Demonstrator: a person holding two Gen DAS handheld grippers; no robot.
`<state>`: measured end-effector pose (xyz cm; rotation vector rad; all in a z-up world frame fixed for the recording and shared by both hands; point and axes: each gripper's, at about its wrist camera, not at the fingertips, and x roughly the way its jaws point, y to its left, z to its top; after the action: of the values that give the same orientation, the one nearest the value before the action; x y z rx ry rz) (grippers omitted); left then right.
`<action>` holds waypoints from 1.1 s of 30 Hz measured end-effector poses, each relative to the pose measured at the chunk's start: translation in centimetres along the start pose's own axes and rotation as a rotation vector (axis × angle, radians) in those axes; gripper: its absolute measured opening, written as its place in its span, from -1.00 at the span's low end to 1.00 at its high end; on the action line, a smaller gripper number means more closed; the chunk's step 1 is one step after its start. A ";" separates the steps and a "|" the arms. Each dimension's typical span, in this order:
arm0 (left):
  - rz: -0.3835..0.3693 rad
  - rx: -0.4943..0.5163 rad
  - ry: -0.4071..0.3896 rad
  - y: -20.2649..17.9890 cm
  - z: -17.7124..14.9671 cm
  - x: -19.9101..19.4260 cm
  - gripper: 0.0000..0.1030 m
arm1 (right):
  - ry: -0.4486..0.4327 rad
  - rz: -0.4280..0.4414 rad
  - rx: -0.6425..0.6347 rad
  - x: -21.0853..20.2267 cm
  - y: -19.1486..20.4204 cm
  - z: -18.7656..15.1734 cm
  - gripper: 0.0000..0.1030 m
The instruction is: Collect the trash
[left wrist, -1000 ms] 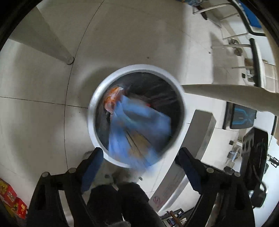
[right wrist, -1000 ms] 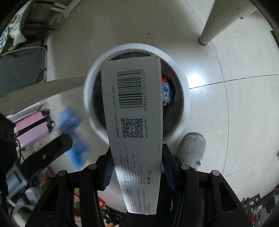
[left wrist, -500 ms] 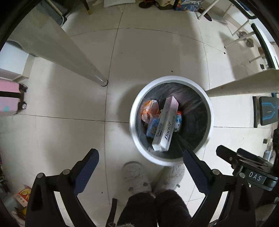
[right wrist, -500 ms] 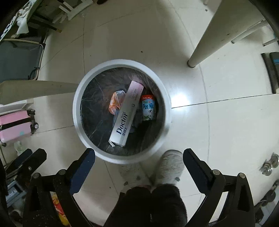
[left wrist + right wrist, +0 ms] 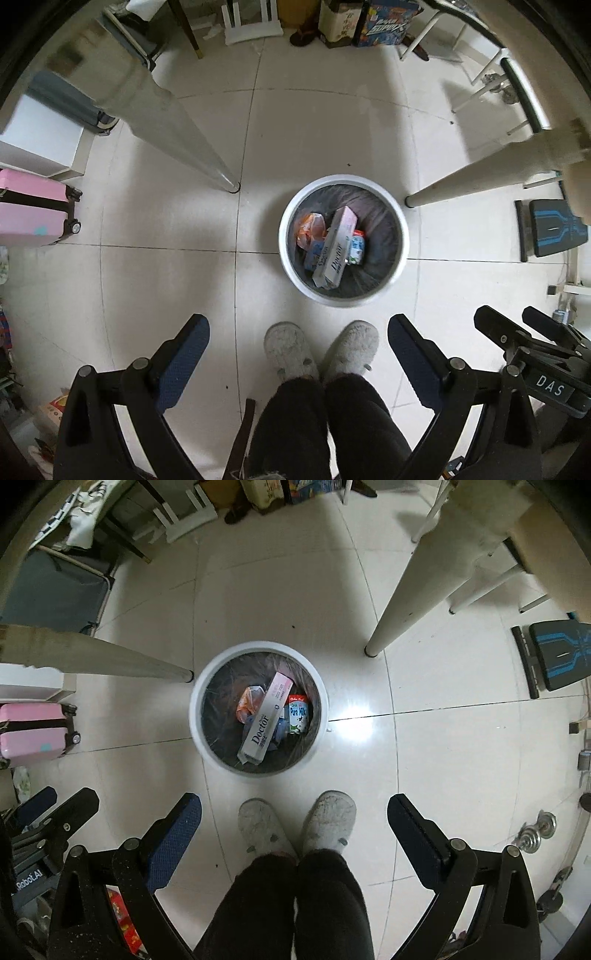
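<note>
A round white trash bin (image 5: pixel 284 254) with a dark liner stands on the tiled floor; it also shows in the right wrist view (image 5: pixel 195 723). Inside lie a long white "Doctor" box (image 5: pixel 334 251) (image 5: pixel 266 722), an orange wrapper (image 5: pixel 310 229) (image 5: pixel 247 701), a blue packet (image 5: pixel 314 254) and a milk carton (image 5: pixel 298 714). My left gripper (image 5: pixel 298 341) is open and empty, high above the floor, short of the bin. My right gripper (image 5: pixel 294 819) is open and empty, also high above the floor.
The person's slippered feet (image 5: pixel 317 347) stand just in front of the bin. White table legs (image 5: pixel 184 140) (image 5: pixel 406 602) flank the bin. A pink suitcase (image 5: pixel 33 214) is at the left, a black-blue bench (image 5: pixel 554 653) at the right, boxes and chairs at the back.
A second ago my right gripper held the Doctor box over the bin and a blue packet was falling in. Both now lie in the bin, and both grippers have risen well above it.
</note>
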<state>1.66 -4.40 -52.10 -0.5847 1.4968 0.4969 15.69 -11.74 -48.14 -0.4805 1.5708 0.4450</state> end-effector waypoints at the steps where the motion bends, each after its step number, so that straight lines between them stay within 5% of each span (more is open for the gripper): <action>1: -0.003 0.003 -0.004 -0.1 -0.3 -1.2 0.91 | -0.002 0.002 0.000 -1.0 0.1 -0.3 0.98; 20: -0.007 0.056 -0.179 -0.1 -1.7 -20.5 0.91 | -0.144 0.095 0.010 -26.8 3.8 -5.2 0.98; 27: 0.025 0.052 -0.246 -1.2 3.6 -24.0 0.91 | -0.191 0.144 0.085 -30.7 2.2 -0.4 0.98; 33: 0.111 0.174 -0.282 -6.2 12.3 -24.3 0.91 | -0.174 0.147 0.145 -30.6 -1.7 8.9 0.98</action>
<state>14.53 -0.10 -27.63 -0.2826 1.2910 0.5068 25.25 -7.16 -18.10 -0.2101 1.4622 0.4680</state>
